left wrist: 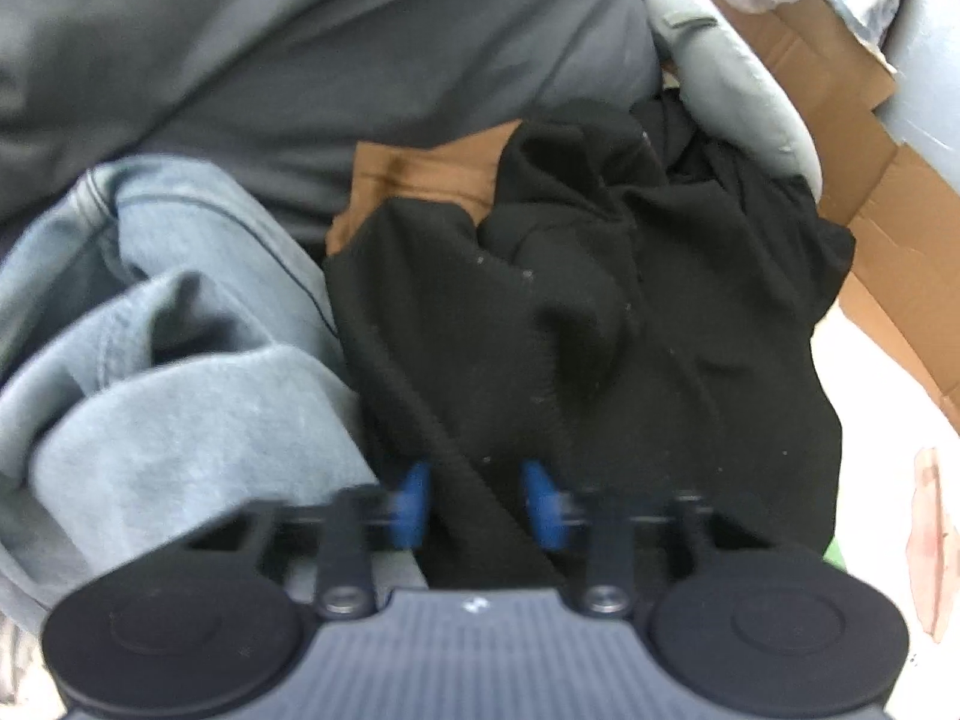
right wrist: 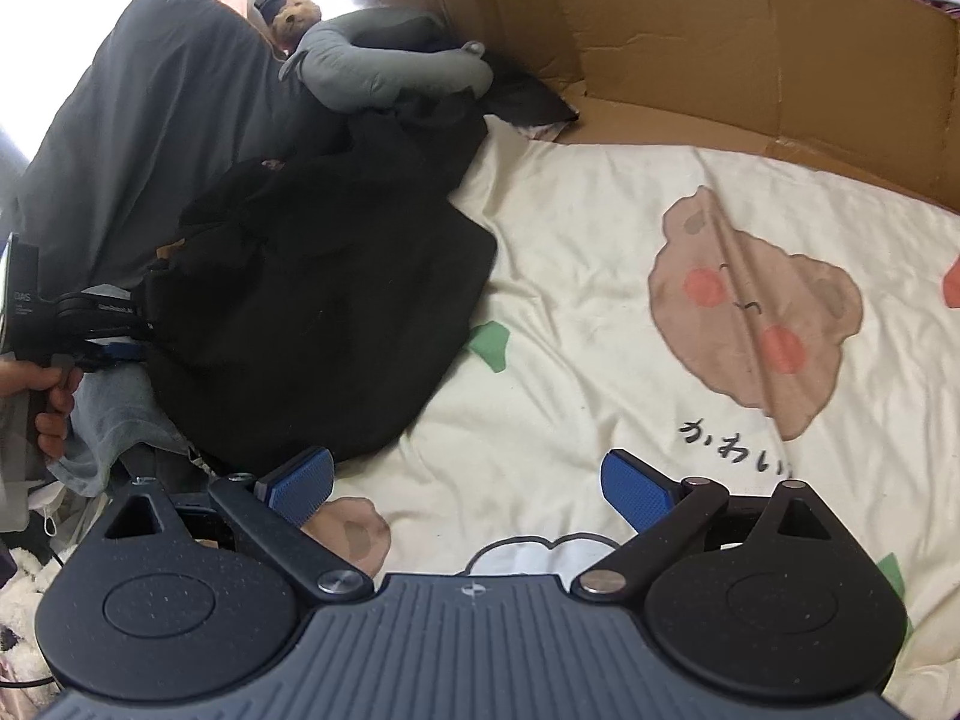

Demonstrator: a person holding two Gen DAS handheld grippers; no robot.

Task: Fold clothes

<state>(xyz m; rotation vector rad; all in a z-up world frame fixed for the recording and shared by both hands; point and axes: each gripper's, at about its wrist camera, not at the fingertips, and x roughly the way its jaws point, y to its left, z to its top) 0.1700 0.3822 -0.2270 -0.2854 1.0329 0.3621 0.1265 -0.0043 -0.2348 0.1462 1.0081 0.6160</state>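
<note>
A crumpled black garment [left wrist: 600, 312] lies on a cream cartoon-print bedsheet [right wrist: 570, 312]. My left gripper [left wrist: 480, 501] has its blue pads closed in on a fold of that garment at its near edge, the picture blurred there. In the right wrist view the black garment [right wrist: 312, 312] fills the left middle, with the left gripper [right wrist: 141, 336] biting its left edge and a person's hand [right wrist: 54, 396] on the handle. My right gripper [right wrist: 468, 489] stands open just above the bare sheet, to the right of the garment's near corner, with nothing between its pads.
Light blue jeans [left wrist: 168, 360] lie bunched to the left of the black garment. A brown garment [left wrist: 420, 174] peeks out behind it. A dark grey pillow [right wrist: 162, 108], a grey neck pillow [right wrist: 372, 66] and a teddy bear [right wrist: 294, 15] sit at the back; cardboard [right wrist: 750, 48] lines the far side.
</note>
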